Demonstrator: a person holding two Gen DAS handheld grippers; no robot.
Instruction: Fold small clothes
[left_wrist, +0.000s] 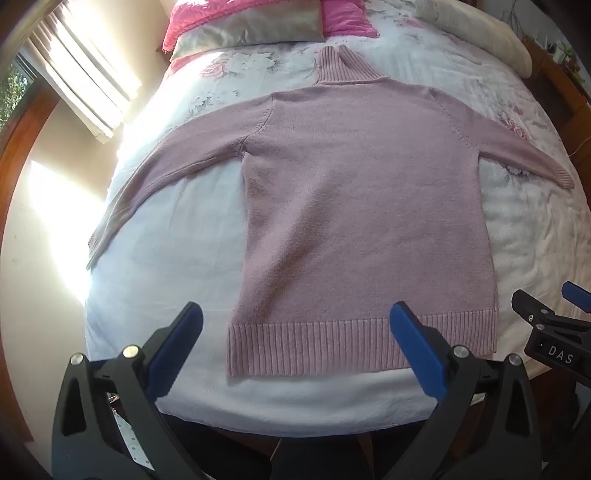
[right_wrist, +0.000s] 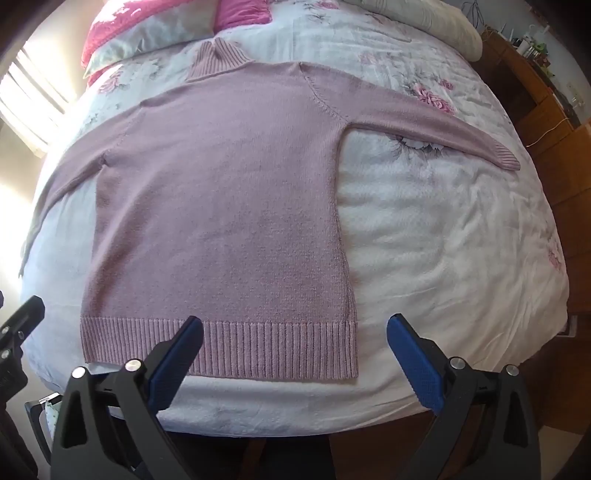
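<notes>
Your pink sweater (left_wrist: 354, 206) lies flat on the bed (left_wrist: 177, 258), sleeves spread. Your left gripper (left_wrist: 295, 314) and right gripper (right_wrist: 295, 325) hover near its hem, fingers apart, holding nothing.

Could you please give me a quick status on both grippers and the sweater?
Left gripper open, empty, over the hem. Right gripper open, empty, near the hem's right corner. Pink sweater flat on the bed, sleeves spread, unfolded. Nothing in the way.

This is a bedroom at home: a big bed with a white flowery cover (left_wrist: 424, 62), pink pillows (left_wrist: 236, 22) at 12 o'clock, window blinds (left_wrist: 85, 74) at 10 o'clock.
</notes>
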